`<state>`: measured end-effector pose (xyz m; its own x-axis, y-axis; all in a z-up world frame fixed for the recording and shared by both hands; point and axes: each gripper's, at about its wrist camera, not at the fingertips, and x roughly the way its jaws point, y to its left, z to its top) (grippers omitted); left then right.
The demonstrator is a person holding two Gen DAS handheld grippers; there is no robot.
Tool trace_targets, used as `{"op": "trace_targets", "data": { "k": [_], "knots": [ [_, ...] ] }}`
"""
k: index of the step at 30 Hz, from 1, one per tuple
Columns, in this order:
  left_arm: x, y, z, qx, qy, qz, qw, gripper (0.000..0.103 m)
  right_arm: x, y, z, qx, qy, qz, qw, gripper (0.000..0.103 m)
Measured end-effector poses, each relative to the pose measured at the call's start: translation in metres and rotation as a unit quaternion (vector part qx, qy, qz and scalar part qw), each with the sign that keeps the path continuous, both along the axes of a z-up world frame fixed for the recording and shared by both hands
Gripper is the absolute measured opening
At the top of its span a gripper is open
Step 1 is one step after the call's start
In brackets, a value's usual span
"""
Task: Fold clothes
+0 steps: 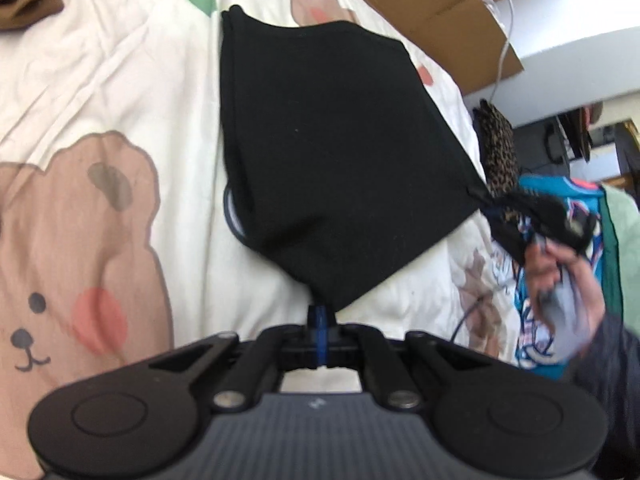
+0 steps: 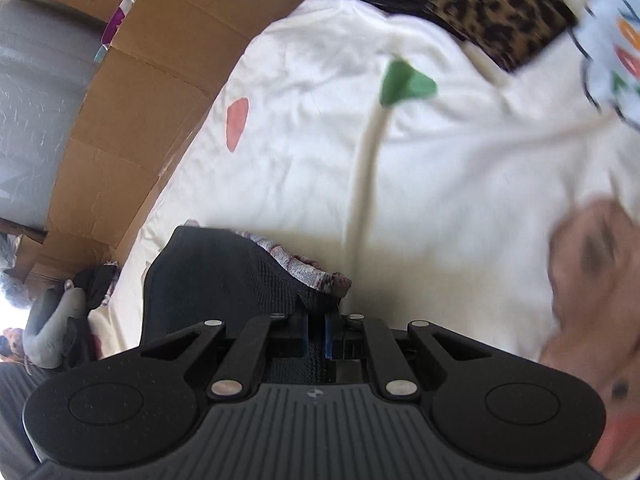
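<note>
I am holding the black garment (image 1: 336, 148) stretched above the bed (image 1: 112, 80), its far end resting on the bear-print sheet near the cardboard (image 1: 452, 12). My left tongs (image 1: 320, 320) are clamped on its near corner, and my right tongs (image 2: 316, 332) are pinching the other corner. I judge I am mid-fold: next I am needing to carry both corners forward together, keeping the edge taut, and lay them squarely onto the far end.
</note>
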<state>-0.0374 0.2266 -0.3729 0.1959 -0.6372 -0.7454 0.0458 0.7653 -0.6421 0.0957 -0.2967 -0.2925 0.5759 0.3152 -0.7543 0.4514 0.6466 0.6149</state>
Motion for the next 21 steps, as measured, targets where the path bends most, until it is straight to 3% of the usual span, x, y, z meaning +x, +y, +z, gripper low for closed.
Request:
{"op": "trace_targets", "data": {
  "k": [7,13,17,21],
  "knots": [
    [0.009,0.011,0.008,0.023,-0.015,0.006,0.9996,0.002,0.041,-0.017,0.007,-0.021,-0.002,0.034,0.999,0.006],
    [0.029,0.011,0.018,0.051,-0.044,0.015,0.9976,0.014,0.08,-0.029,0.01,-0.036,0.01,0.07,0.997,0.005],
    [0.042,0.008,0.023,0.065,-0.06,0.014,0.996,0.023,0.108,-0.031,0.016,-0.075,0.017,0.106,0.991,0.005],
    [0.055,0.003,0.028,0.081,-0.077,0.005,0.9937,0.026,0.134,-0.033,0.022,-0.106,0.018,0.124,0.986,0.005]
  ]
}}
